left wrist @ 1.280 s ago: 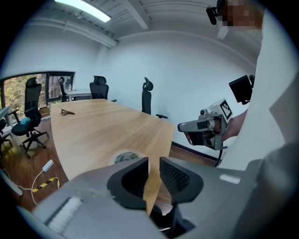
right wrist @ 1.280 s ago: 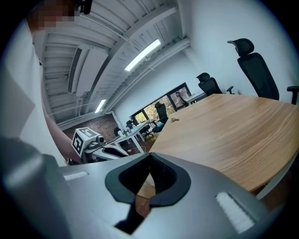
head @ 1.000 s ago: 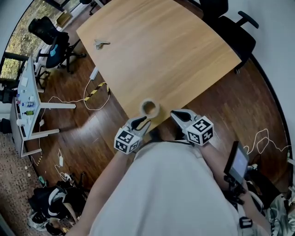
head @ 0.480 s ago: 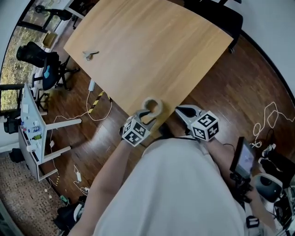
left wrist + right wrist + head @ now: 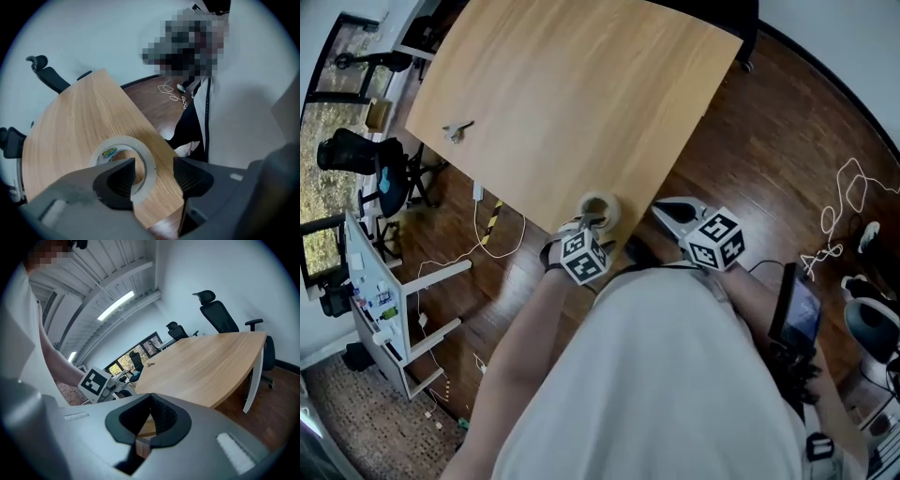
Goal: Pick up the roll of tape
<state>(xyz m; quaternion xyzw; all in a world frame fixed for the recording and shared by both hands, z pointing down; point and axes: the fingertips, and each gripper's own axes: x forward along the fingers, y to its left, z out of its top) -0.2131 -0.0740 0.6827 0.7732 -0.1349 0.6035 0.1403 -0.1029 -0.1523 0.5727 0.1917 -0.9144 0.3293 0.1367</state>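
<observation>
The left gripper [image 5: 153,176] points steeply down over the near edge of the wooden table [image 5: 572,103], and its jaws are opening. One finger [image 5: 117,180] sits down in the hollow core of the roll of tape [image 5: 123,141], the only thing inside that ring. The other finger [image 5: 190,177] stands outside the roll's wall with a gap to it, so the wall is between the pads but not pinched. The roll lies flat on the tabletop with its hole facing up and its axis upright. A printed label shows on the inner core, on the side away from the fingers. Just beyond the outer finger the table ends in a curved edge, and the dark wood floor [image 5: 787,141] lies below it. Beyond the fingertips the tabletop runs broad and bare, with a small grey object [image 5: 457,130] well apart, near the far left edge. To the right, the right gripper [image 5: 151,397] hangs off the table's edge over the floor, near the roll but apart from it. Its fingers are closed together on nothing.
</observation>
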